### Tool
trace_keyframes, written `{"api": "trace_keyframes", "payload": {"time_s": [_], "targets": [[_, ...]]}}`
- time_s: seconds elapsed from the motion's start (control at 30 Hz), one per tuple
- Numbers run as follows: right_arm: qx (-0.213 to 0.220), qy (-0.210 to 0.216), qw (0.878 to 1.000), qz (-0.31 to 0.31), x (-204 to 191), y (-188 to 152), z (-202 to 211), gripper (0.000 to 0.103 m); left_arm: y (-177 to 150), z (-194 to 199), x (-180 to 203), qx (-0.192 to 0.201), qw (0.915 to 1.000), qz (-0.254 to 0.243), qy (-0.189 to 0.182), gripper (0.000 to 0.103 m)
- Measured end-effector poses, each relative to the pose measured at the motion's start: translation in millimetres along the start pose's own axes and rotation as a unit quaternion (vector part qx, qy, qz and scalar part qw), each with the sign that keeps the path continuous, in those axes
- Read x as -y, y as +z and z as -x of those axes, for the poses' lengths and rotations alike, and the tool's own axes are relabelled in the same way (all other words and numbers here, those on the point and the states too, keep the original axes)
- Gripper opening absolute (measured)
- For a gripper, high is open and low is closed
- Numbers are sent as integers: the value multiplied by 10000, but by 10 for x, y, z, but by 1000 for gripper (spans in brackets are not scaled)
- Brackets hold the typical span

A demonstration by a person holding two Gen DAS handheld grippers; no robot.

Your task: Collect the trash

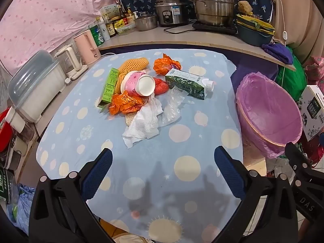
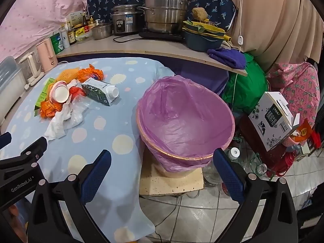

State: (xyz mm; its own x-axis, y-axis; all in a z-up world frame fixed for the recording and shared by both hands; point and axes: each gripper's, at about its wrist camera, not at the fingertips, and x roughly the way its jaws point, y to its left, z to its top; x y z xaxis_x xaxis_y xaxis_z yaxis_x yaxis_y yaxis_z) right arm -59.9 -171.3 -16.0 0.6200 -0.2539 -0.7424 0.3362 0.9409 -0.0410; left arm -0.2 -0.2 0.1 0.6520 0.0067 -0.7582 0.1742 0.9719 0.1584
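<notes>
A pile of trash lies mid-table on the blue dotted cloth (image 1: 182,174): a white paper towel (image 1: 144,124), clear plastic wrap (image 1: 172,107), orange wrappers (image 1: 126,103), a pink paper cup (image 1: 137,83) on its side, a green box (image 1: 110,85), a green milk carton (image 1: 188,84) and yellow foam net (image 1: 133,64). A bin with a purple liner (image 2: 188,119) stands right of the table. My left gripper (image 1: 163,158) hangs open over the cloth, short of the pile. My right gripper (image 2: 162,160) is open above the bin's near rim. Both hold nothing.
Kettles (image 1: 70,62) and a white appliance (image 1: 34,89) line the table's left edge. A counter behind holds steel pots (image 1: 212,2), a rice cooker (image 1: 171,10) and bottles. Boxes (image 2: 271,119), bottles and bags crowd the tiled floor right of the bin.
</notes>
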Motion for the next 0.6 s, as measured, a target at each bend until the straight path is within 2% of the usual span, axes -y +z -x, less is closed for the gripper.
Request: {"api": "trace_keyframes", "payload": {"time_s": [0.6], "targets": [[-1,5,10000,2,-60,-29,-2,96,3,-4,0,-10,10000,6,9,96]]}}
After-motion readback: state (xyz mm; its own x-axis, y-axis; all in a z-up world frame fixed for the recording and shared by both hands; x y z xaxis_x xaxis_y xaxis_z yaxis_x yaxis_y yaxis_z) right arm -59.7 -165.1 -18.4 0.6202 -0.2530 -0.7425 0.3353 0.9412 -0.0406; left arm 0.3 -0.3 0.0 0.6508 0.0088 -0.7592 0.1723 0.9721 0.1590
